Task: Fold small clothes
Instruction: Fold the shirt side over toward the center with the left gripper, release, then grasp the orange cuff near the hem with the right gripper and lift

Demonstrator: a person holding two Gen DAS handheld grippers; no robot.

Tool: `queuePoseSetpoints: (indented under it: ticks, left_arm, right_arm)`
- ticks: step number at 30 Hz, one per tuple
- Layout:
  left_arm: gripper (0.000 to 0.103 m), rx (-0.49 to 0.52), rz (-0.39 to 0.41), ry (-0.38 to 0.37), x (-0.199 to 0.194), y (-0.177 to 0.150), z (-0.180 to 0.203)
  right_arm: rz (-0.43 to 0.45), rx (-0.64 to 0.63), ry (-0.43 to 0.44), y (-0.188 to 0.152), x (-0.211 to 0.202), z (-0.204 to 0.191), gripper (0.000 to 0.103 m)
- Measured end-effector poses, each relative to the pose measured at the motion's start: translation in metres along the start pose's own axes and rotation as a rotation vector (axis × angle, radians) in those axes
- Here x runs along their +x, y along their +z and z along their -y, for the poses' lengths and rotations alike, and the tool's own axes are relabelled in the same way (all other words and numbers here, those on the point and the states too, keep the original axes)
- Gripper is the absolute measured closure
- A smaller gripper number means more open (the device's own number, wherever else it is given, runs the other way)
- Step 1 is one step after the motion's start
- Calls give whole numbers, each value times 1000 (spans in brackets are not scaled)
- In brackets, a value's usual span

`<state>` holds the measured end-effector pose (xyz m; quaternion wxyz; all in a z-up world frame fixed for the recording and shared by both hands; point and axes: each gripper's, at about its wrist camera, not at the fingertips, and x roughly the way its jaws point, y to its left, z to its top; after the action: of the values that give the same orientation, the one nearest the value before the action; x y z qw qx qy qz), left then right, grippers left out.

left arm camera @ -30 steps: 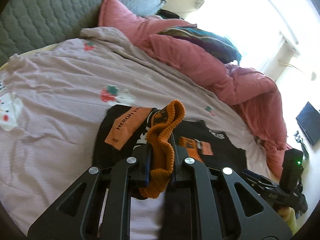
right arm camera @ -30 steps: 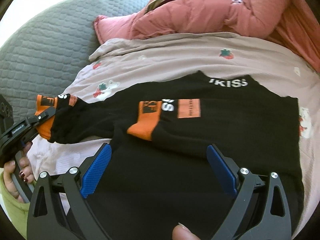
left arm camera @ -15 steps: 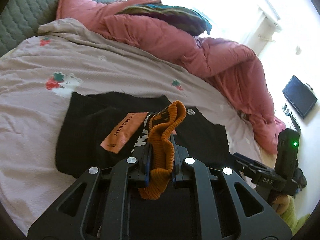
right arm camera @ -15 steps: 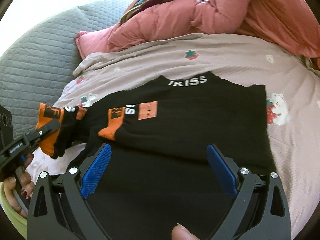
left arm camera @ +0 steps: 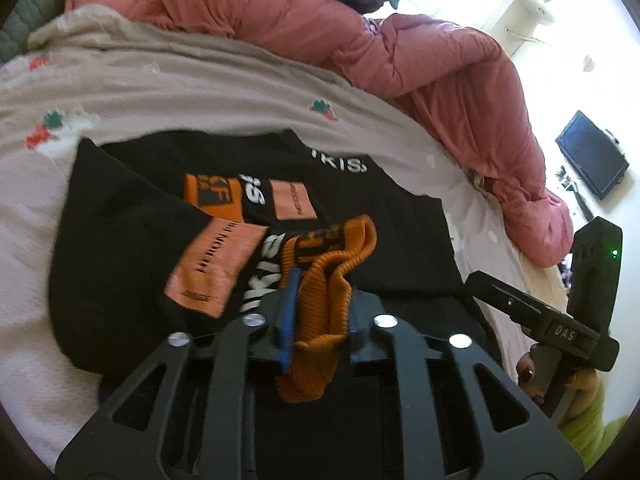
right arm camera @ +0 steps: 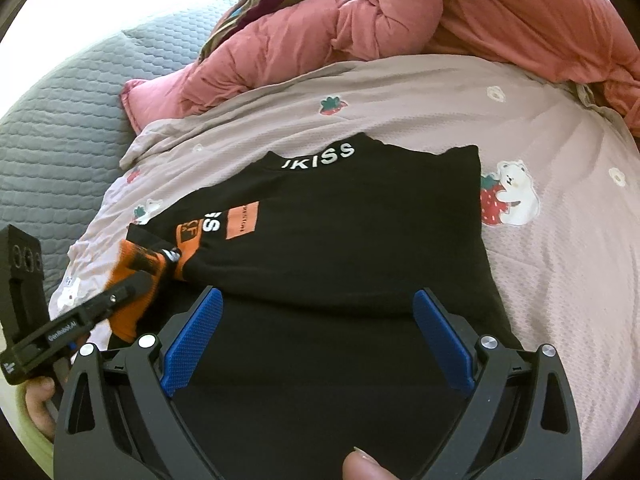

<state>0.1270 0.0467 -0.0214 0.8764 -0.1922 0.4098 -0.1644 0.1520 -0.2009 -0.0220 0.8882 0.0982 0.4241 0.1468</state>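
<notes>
A black top (right arm camera: 360, 232) with orange patches and white lettering lies flat on the bed sheet (right arm camera: 560, 240). Its left sleeve (left arm camera: 132, 240) is folded inward across the body. My left gripper (left arm camera: 322, 292) has the sleeve's orange ribbed cuff (left arm camera: 332, 280) between its jaws, which are opening; the pads still touch the cuff. In the right wrist view the left gripper (right arm camera: 132, 284) hovers at the top's left edge. My right gripper (right arm camera: 318, 296) stands wide open just above the top's lower half, nothing between its blue pads (right arm camera: 192, 336). In the left wrist view the right gripper (left arm camera: 540, 312) is at the right.
A bunched pink duvet (left arm camera: 400, 52) and a striped cloth (right arm camera: 260, 4) lie along the far side of the bed. A grey quilted headboard (right arm camera: 52, 120) is at the left. A dark flat screen (left arm camera: 592, 160) lies on the floor beyond the bed's right edge.
My left gripper carried the cuff inward over the top, laying the sleeve across the body, and its jaws have parted slightly. My right gripper slid along the top and stayed open.
</notes>
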Motion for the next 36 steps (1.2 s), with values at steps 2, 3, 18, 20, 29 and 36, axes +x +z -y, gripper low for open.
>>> queuePoseSetpoints:
  ticks: [2,3,18,20,29,36]
  left_arm:
    - [79,-11,-2,-19,0,-2,-2]
    - [75,-15,-1,-22,-1,-2,-3]
    - [51,-36,117,173,-39,10,-42]
    - [50,-66,123,178,-41,10,-54]
    - [39,-80,158,199,-53,10,-79]
    - [37,-111,194,193,-63,10,-90]
  right_arm:
    - [-4,-1,-2,-1,1,0,7]
    - [-6,-2,-1,-2,2,0,7]
    - [-119,-98,98,-22,33,-58,7]
    - [-140,-110,122,-25,40,-71,7]
    - [-213,-77,132,-24,80,-93,12]
    - [-191,-56,129,-22,86,-91,58]
